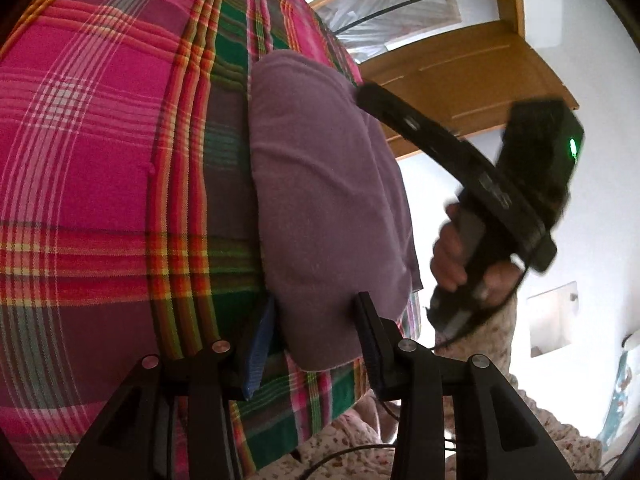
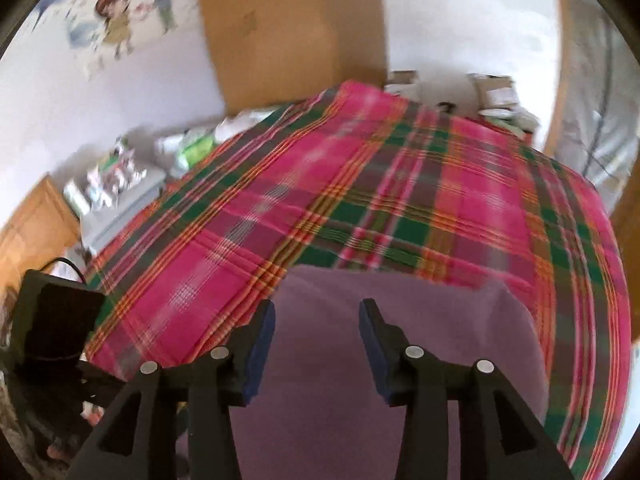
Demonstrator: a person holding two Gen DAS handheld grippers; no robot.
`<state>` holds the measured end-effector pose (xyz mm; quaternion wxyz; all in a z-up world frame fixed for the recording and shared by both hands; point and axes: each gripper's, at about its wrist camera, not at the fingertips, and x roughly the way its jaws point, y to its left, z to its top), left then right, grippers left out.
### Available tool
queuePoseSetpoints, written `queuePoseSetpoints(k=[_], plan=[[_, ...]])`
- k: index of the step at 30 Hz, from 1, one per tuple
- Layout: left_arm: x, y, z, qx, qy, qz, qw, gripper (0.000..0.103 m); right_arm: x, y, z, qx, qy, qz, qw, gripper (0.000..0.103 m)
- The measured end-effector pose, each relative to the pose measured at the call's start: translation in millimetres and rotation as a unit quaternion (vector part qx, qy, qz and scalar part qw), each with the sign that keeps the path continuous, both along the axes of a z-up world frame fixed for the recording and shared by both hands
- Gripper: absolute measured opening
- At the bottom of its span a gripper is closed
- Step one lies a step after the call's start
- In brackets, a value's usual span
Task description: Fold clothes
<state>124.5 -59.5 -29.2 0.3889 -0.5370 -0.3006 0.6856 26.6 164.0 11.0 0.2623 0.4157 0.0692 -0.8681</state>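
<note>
Purple folded cloth lies between the left hand-held gripper fingers.

Wide bare plaid bedspread beyond purple garment; clutter along the far-left edge.

Matt purple cloth — woven plaid blanket.

A bed covered by a plaid bedspread in pink, green, orange and muted purple checks carries everything. Directly on the bedspread lies a folded mauve garment, soft and thick, set near the bed's edge; in the right wrist view the same garment fills the near foreground. The rest of the bedspread lies smooth and flat.
</note>
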Motion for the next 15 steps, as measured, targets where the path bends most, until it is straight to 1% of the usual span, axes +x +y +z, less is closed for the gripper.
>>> queuePoseSetpoints(k=[3, 6, 7, 8, 9, 11, 13, 15], plan=[[2, -4, -1, 0.002, 0.003, -0.002, 1.0000, 0.041, -16, -20, -9, 0.051, -0.007, 0.018, 0.999, 0.045], [3, -6, -3, 0.004, 0.003, -0.006, 1.0000, 0.037, -26, -32, -19, 0.076, -0.025, 0.037, 0.996, 0.044], [3, -8, -4, 0.005, 0.003, -0.007, 1.0000, 0.036, -25, -34, -20, 0.084, -0.023, 0.043, 0.995, 0.035], [3, -9, -5, 0.007, 0.003, -0.006, 0.9999, 0.036, -22, -37, -21, 0.090, -0.018, 0.050, 0.995, 0.016], [3, -11, -5, 0.009, 0.004, -0.006, 0.9999, 0.036, -20, -39, -21, 0.096, -0.013, 0.057, 0.994, 0.009], [3, -14, -7, 0.011, 0.004, -0.008, 0.9999, 0.033, -18, -45, -21, 0.114, -0.003, 0.060, 0.992, 0.007], [4, -17, -8, 0.014, 0.006, -0.010, 0.9998, 0.033, -17, -48, -20, 0.128, 0.015, 0.057, 0.990, 0.006], [4, -20, -10, 0.015, 0.005, -0.011, 0.9998, 0.030, -20, -48, -19, 0.127, 0.021, 0.046, 0.991, 0.005]])
